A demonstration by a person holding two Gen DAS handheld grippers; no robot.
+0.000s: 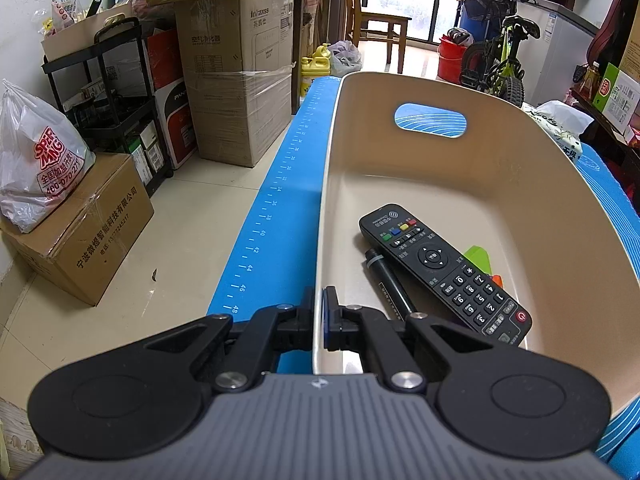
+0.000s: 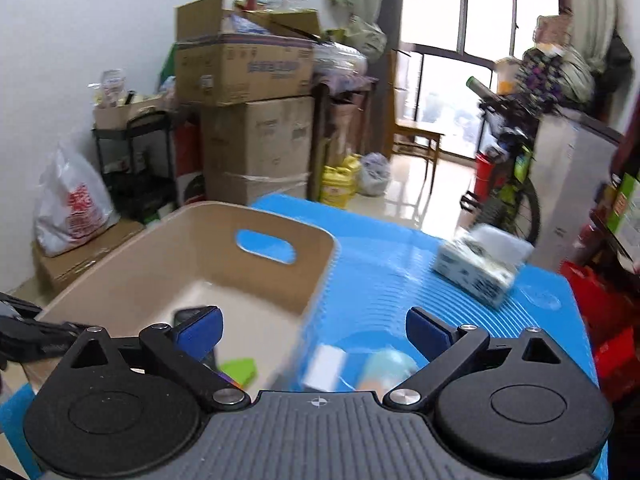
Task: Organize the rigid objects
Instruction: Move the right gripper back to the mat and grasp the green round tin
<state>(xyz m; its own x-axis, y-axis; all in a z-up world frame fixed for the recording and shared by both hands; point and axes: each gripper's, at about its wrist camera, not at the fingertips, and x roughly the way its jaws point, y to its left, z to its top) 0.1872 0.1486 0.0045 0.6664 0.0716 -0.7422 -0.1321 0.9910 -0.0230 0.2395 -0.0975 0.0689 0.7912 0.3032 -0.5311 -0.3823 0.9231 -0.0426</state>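
While the left gripper (image 1: 319, 300) was clamped on the near left wall of the bin (image 1: 472, 152), one finger outside and one inside the rim, the bin sat on a blue mat (image 1: 280, 200) printed with a white ruler scale along its edge. Bin was beige, smooth hard plastic, rounded corners, with an oval handle cutout in the far wall showing the blue mat through it. Inside lay a black remote (image 1: 444, 272), long and flat, with coloured buttons near the top, a round pad and number keys; a black marker (image 1: 390, 286) lay just beside it on the left, partly under it; a green piece (image 1: 478, 256) and an orange bit (image 1: 497, 280) stuck out from under the remote's right side, shapes unclear. The right gripper (image 2: 316, 330) was wide apart, holding nothing, blue pads on its fingers (image 2: 200, 328), hovering over the bin's near right corner and the ribbed mat (image 2: 400, 264). Below it, blurred, sat a white block (image 2: 326, 366) and a pale round thing (image 2: 386, 368) on the mat, outside the bin (image 2: 260, 216). A tissue pack (image 2: 480, 268), soft wrap, lay well apart on the mat's far right. Cardboard boxes (image 1: 240, 92) stacked on the floor behind.
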